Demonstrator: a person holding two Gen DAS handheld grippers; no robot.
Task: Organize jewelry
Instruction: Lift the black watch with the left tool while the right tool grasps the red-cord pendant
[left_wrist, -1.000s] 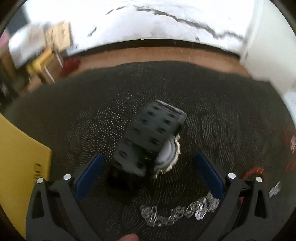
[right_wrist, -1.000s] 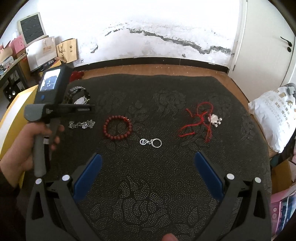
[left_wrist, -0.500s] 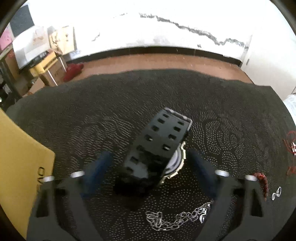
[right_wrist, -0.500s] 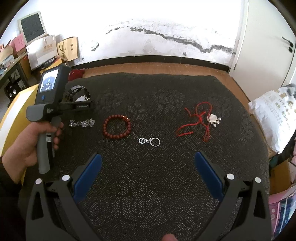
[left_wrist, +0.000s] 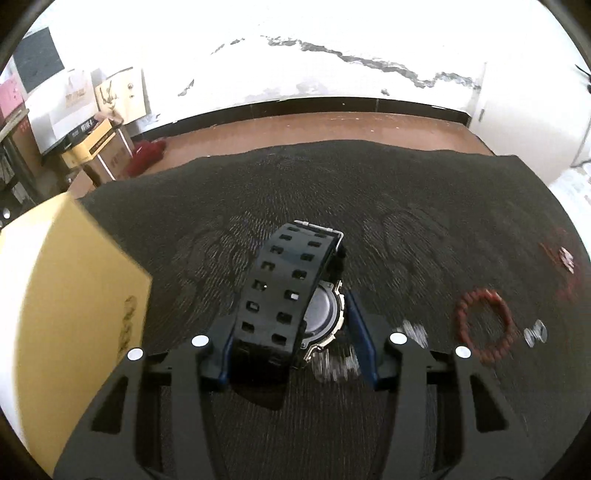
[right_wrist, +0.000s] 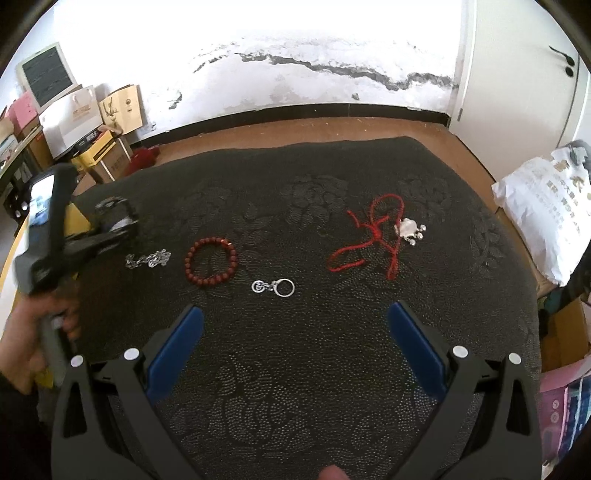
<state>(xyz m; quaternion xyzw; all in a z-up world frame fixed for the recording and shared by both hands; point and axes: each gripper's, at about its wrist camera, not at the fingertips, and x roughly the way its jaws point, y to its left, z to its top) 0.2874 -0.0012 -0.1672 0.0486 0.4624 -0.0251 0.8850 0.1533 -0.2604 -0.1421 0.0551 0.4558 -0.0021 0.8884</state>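
Two grippers in play. Left gripper (left_wrist: 291, 347) has its jaws clamped on the black watch (left_wrist: 295, 291), gripping across the strap loop with the case back facing right. The watch looks lifted off the dark cloth surface (left_wrist: 406, 206); the blur makes that hard to confirm. Right gripper (right_wrist: 295, 347) hovers with jaws wide apart, holding nothing.

On the surface: silver chain (right_wrist: 147, 258), red bead bracelet (right_wrist: 210, 264), small ring piece (right_wrist: 274, 287), red cord with charm (right_wrist: 373, 236). Yellow box (left_wrist: 66, 295) sits just left of the watch, likely the drop target.

Risks:
- the grip is on flexible strap, so the watch could rotate or slip on a fast swing
- the chain lies just below the left jaws, so a low pass could snag or drag it
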